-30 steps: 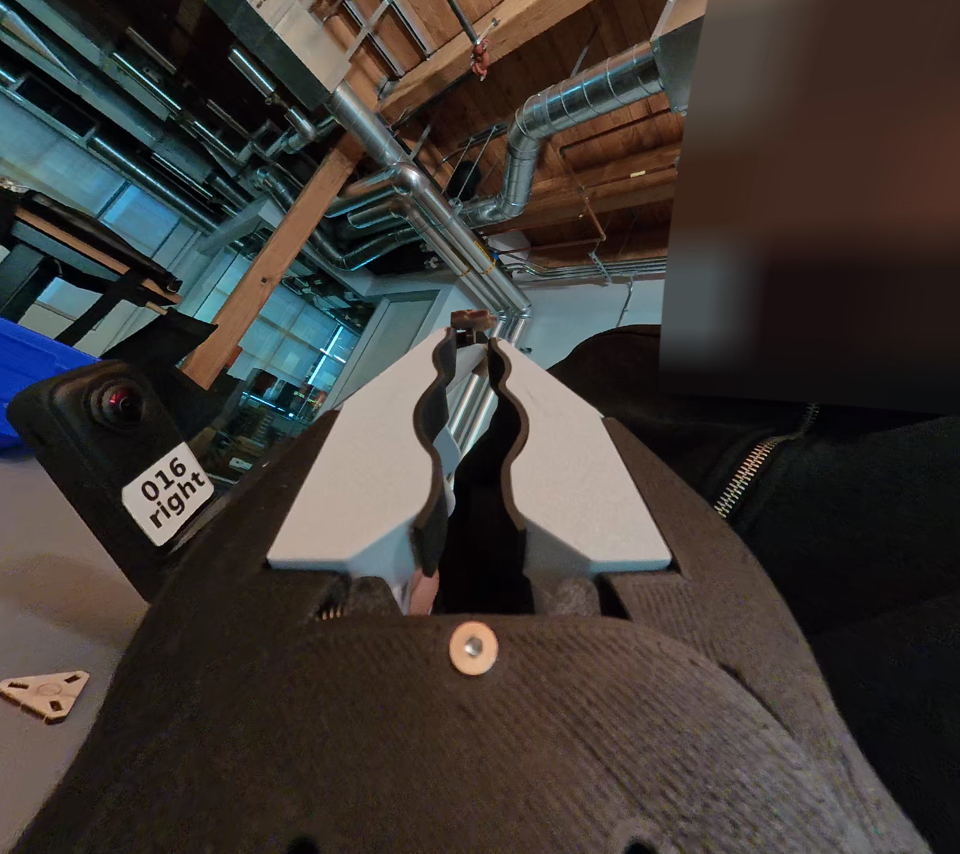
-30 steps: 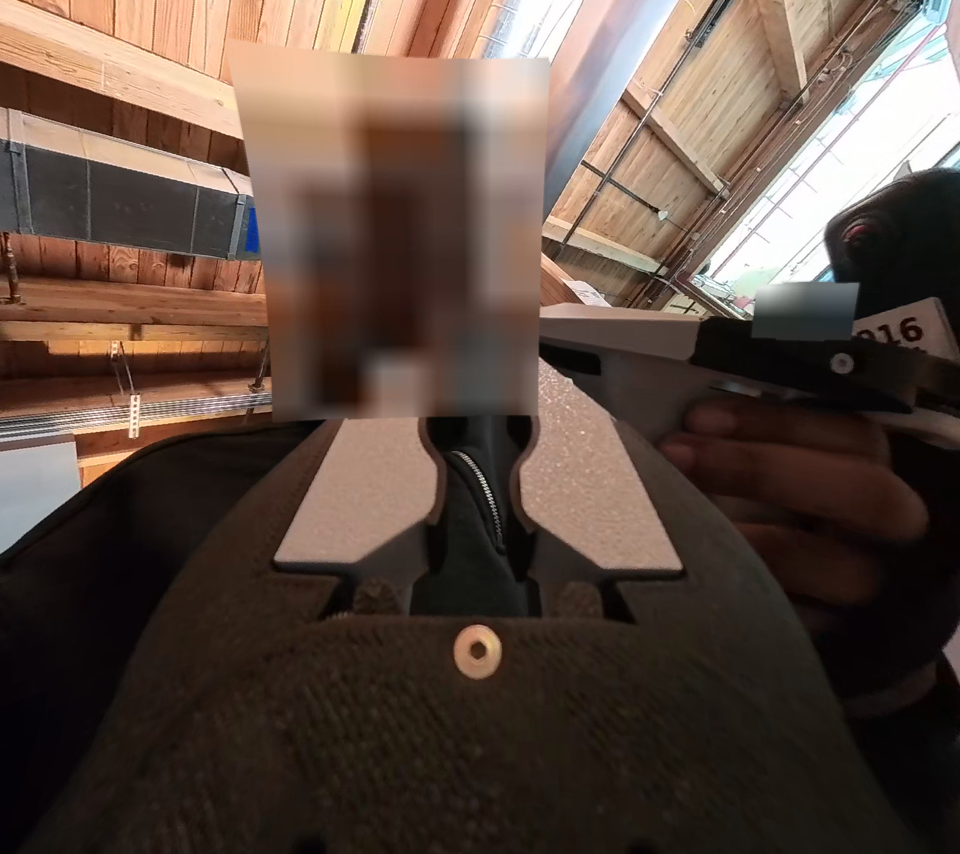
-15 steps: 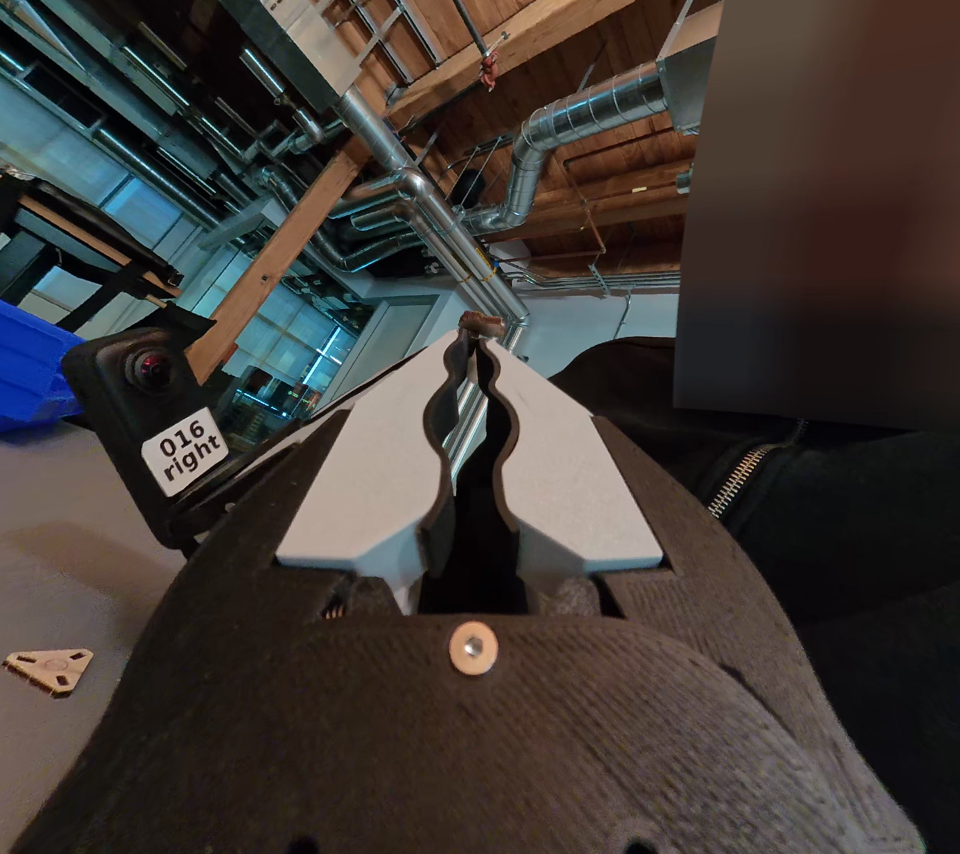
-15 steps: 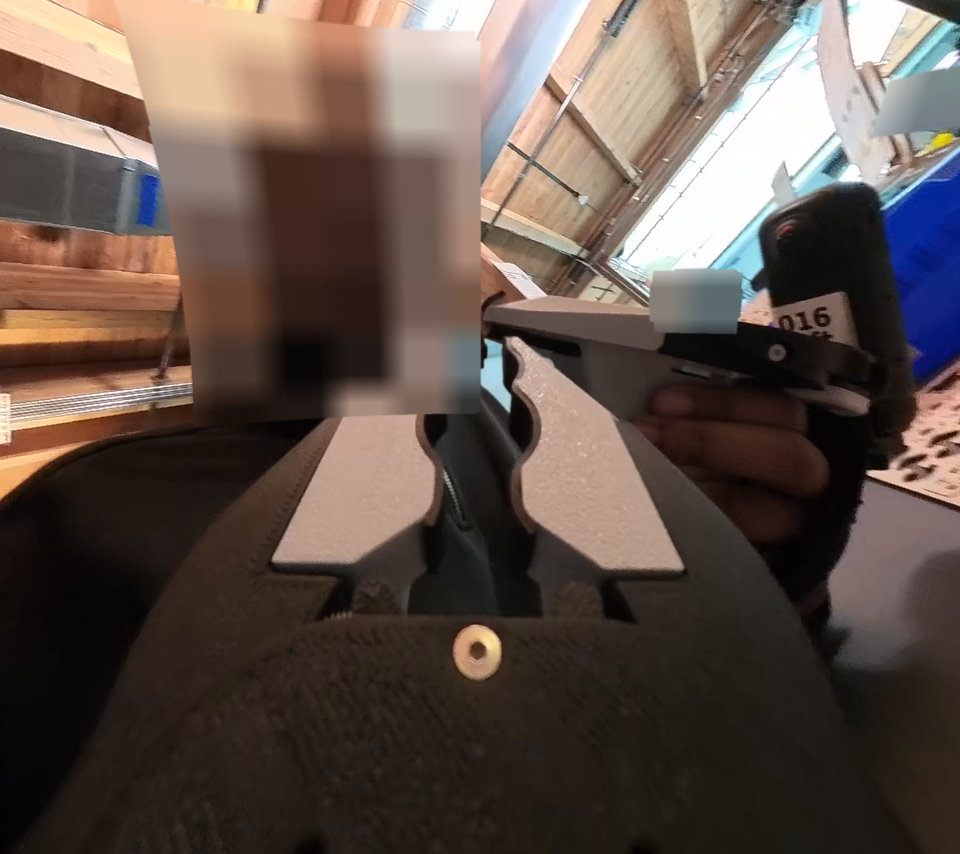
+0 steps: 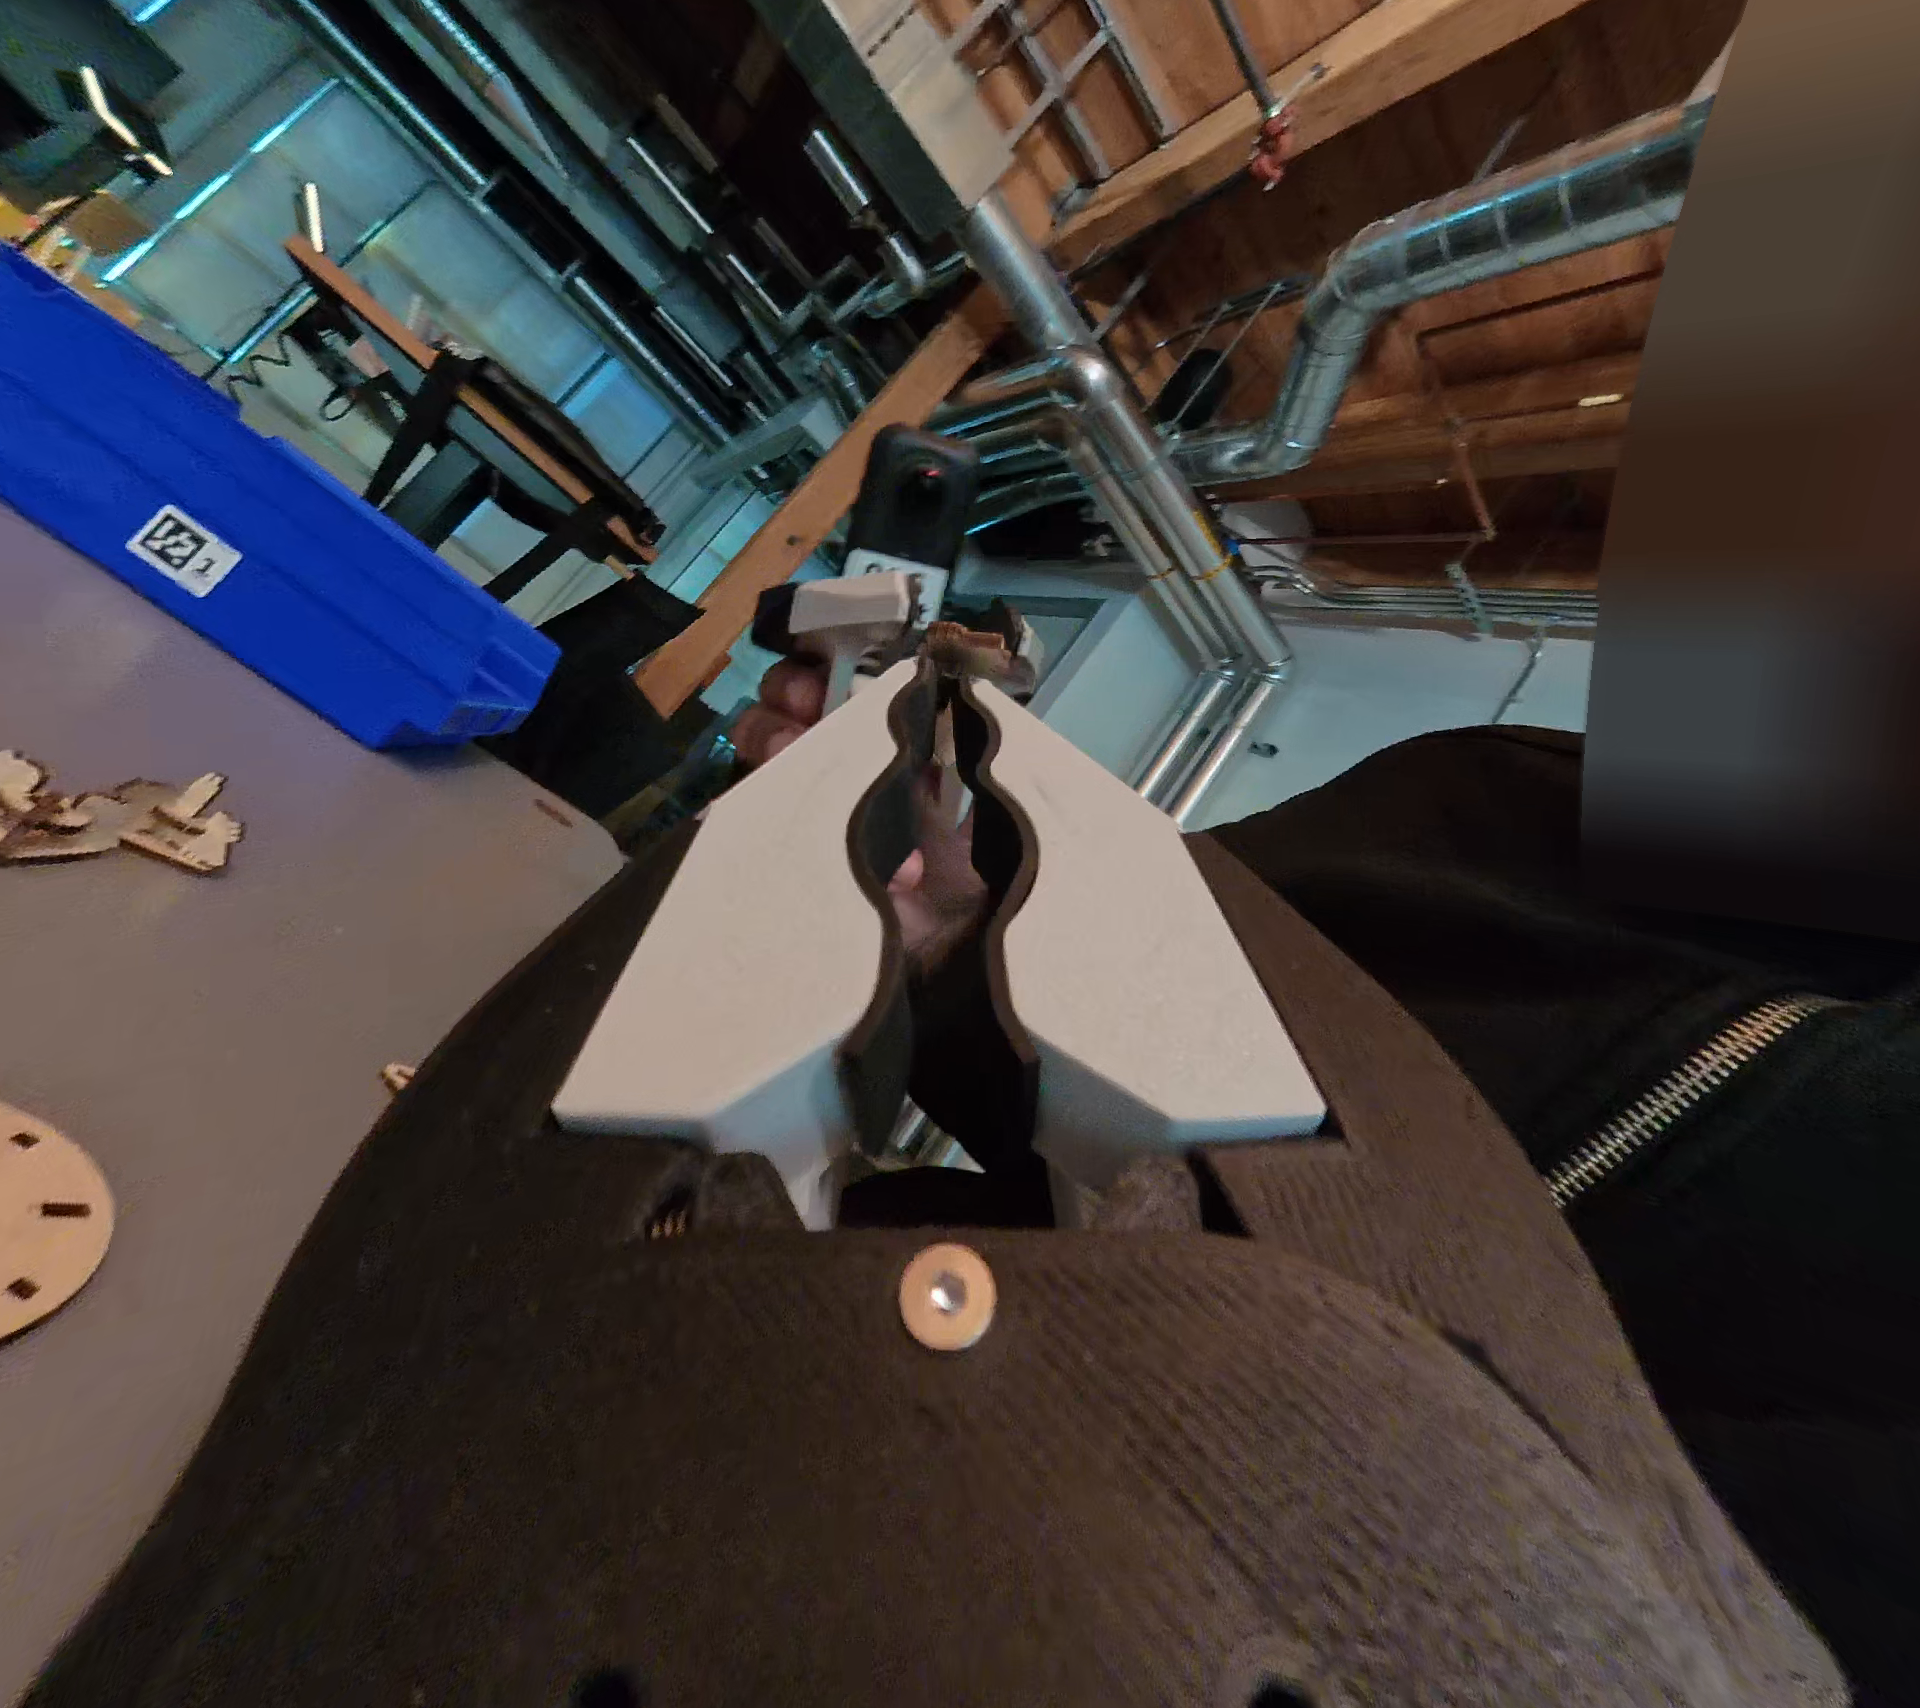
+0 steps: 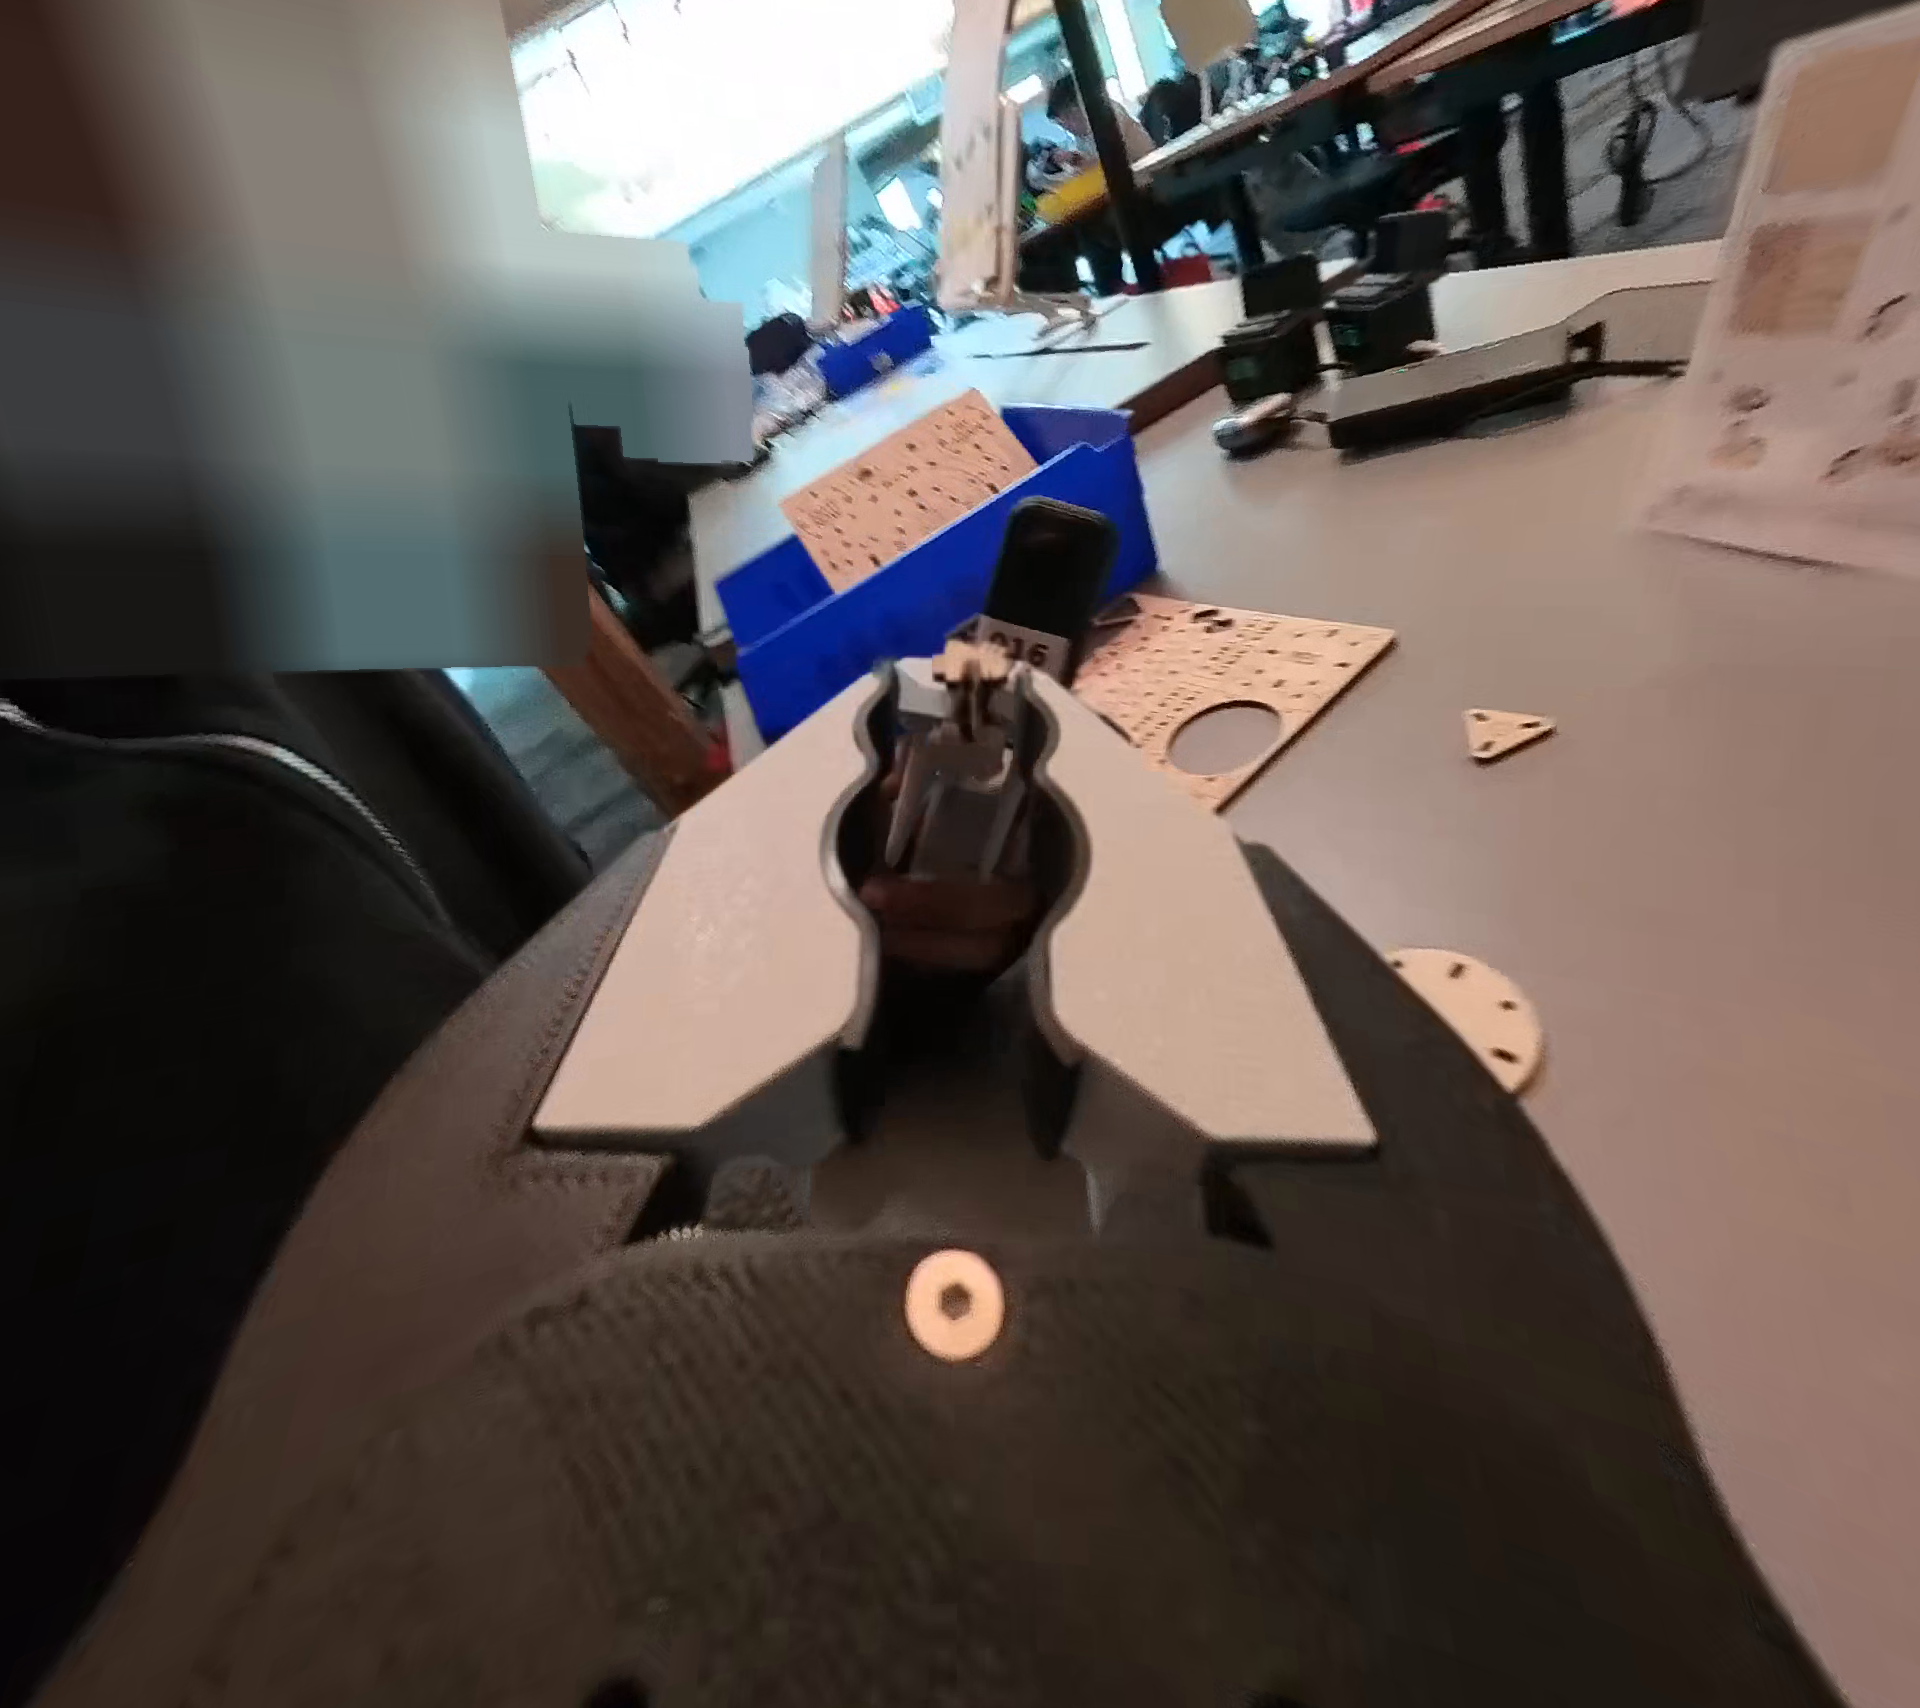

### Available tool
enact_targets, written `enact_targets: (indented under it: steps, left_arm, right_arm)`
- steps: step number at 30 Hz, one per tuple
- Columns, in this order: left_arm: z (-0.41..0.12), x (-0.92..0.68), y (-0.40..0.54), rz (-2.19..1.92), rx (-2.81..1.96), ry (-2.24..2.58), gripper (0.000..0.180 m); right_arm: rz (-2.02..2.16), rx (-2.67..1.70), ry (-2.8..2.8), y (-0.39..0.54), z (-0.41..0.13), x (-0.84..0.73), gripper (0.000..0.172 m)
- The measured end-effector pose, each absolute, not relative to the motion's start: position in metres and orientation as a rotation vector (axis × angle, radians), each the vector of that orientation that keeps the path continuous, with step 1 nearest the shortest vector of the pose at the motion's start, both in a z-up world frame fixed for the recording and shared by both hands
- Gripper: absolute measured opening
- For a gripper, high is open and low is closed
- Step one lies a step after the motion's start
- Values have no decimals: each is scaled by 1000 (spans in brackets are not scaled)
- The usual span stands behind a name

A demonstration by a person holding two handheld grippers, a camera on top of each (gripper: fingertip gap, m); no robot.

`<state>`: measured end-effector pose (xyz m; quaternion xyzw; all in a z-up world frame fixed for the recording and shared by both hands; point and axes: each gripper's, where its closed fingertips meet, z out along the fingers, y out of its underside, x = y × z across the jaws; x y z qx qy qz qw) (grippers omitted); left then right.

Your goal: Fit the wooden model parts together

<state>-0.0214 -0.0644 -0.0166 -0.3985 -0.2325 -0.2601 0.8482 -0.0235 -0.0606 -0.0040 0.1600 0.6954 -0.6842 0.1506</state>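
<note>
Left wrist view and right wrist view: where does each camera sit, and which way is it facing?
Left wrist view: behind the left gripper, tilted up at ceiling ducts; own grey fingers, dark jacket show.
Right wrist view: behind the right gripper, level across the grey table; own fingers, jacket show.
Shared: blue bin, each other's gripper.
</note>
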Motion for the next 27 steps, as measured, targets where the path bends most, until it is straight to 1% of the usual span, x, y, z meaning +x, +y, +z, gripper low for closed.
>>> enact_targets:
  steps: [5,7,18,19,20,21,22,24,25,27]
  left_arm:
    - [-18,-21,-63,-539,-856,-494,0]
    - [-18,-21,-62,-538,-859,-495,0]
    - [-9,-18,-70,-438,-849,-454,0]
    - [-9,-19,-71,-407,-858,-462,0]
    - [-10,-22,-75,-374,-852,-478,0]
    - [-9,-24,-81,-352,-828,-492,0]
    - [-9,-28,-88,-340,-798,-509,0]
    - [-11,-34,-100,-321,-744,-548,0]
    - [-12,-36,-103,-313,-728,-564,0]
    - [-13,-38,-105,-317,-720,-578,0]
  right_arm:
    - [-1904,426,2116,-66,-12,-21,10]
    - [-1902,430,2129,-68,-16,-22,0]
    - [-1960,387,2008,-75,-7,-20,0]
    - [-1959,384,2001,-75,-7,-21,1]
    - [-1958,391,1990,-75,-7,-26,9]
    - [-1958,407,1979,-74,-7,-33,24]
    - [-1959,426,1977,-72,-8,-43,26]
    - [-1954,452,2052,-67,-15,-69,25]
    - [-1921,456,2184,-65,-27,-86,22]
    - [-1713,397,2664,-51,-69,-133,20]
